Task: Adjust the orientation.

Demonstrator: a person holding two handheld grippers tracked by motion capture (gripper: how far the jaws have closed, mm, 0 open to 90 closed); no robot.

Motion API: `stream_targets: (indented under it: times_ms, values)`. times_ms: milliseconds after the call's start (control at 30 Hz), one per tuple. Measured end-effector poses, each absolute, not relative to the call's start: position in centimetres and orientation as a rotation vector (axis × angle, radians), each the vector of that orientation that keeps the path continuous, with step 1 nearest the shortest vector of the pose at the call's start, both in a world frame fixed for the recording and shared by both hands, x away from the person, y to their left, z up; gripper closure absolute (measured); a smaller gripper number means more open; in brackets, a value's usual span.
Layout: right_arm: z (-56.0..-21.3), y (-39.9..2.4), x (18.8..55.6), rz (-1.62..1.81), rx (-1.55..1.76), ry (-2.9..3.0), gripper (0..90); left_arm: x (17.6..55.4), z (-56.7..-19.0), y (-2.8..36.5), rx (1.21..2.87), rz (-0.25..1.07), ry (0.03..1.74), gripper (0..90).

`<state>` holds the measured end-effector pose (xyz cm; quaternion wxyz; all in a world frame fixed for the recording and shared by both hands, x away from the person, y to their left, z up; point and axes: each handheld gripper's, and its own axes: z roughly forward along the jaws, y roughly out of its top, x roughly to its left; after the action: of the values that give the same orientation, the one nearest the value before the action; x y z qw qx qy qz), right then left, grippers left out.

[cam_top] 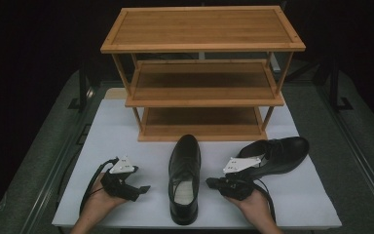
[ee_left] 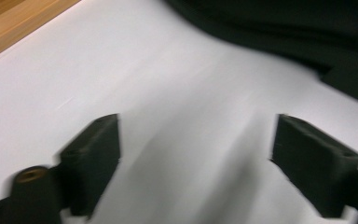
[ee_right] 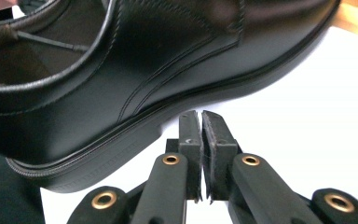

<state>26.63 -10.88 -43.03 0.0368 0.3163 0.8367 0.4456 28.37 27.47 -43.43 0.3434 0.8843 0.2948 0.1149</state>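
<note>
A black leather shoe (cam_top: 185, 170) stands on the white mat, toe toward the rack. My left gripper (cam_top: 143, 188) lies to its left, pointing at it. In the left gripper view its jaws (ee_left: 198, 135) stand wide open over bare mat, with a dark shoe (ee_left: 307, 32) blurred beyond them. My right gripper (cam_top: 209, 182) sits right of that shoe. Its pads (ee_right: 200, 116) are pressed together, empty, just short of the sole of the shoe (ee_right: 168, 56). A second black shoe (cam_top: 280, 153) lies behind the right gripper, toe to the right.
A three-tier bamboo shoe rack (cam_top: 202, 48) stands at the back of the white mat (cam_top: 126, 131), its shelves bare. Its wood shows as an edge (ee_left: 9, 23) in the left gripper view. Dark floor surrounds the table.
</note>
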Motion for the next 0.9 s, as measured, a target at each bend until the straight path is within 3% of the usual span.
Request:
stream_targets:
  times_ms: [133, 200, 900]
  values:
    - [-42.6, -11.7, 26.6, 1.359, 0.979, 2.553, 86.3, 28.3, -43.5, 28.8, 2.286, 0.347, 0.811, 7.0]
    - [-42.4, -12.3, 26.5, 1.367, 0.986, 2.542, 86.4, 28.3, -43.7, 30.0, 2.27, 0.339, 0.871, 0.0]
    - [-42.0, -21.3, 24.0, 1.215, 1.106, 2.452, 89.6, 28.0, -45.2, 31.5, 2.246, 0.374, 0.887, 0.0]
